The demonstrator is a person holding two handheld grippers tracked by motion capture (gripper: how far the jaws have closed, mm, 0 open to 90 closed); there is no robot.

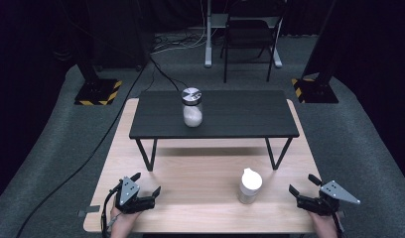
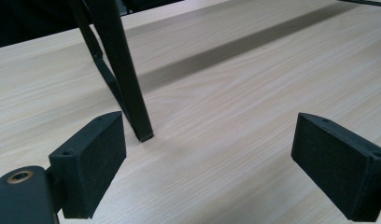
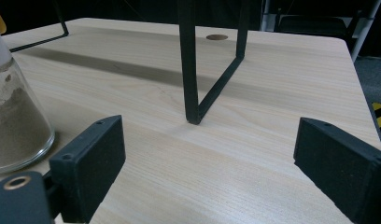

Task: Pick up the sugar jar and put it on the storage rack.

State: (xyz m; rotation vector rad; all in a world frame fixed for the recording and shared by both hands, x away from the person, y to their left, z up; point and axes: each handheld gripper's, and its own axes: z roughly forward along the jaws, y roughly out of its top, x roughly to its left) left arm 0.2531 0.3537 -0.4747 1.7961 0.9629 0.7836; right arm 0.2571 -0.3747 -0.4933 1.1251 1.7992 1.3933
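your left gripper (image 1: 145, 183) sits low over the near left part of the wooden table (image 1: 200, 173), its fingers wide apart with nothing between them. in the left gripper view those same fingers (image 2: 93, 163) frame bare wood, and the foot of the small black shelf's left leg (image 2: 132, 93) stands on the table just ahead of them, nearer the left finger. your right gripper (image 1: 303, 184) rests near the table's right front corner, its jaws also spread wide and holding nothing. the nearest thing to it is the jar with the white lid (image 1: 249, 186), which stands upright on the wood between your two grippers, closer to the right one and apart from it. in the right gripper view that jar (image 3: 13, 116) shows at the left edge, its glass wall holding pale powder, just beside the left finger (image 3: 93, 163) but not touching it; the shelf's right leg (image 3: 191, 70) stands ahead between the jaws. a second jar with a metal lid (image 1: 192, 106) stands upright on top of the black shelf (image 1: 240, 116), left of its middle, well apart from both grippers. beyond the table a black chair (image 1: 250, 34) stands on the grey floor.
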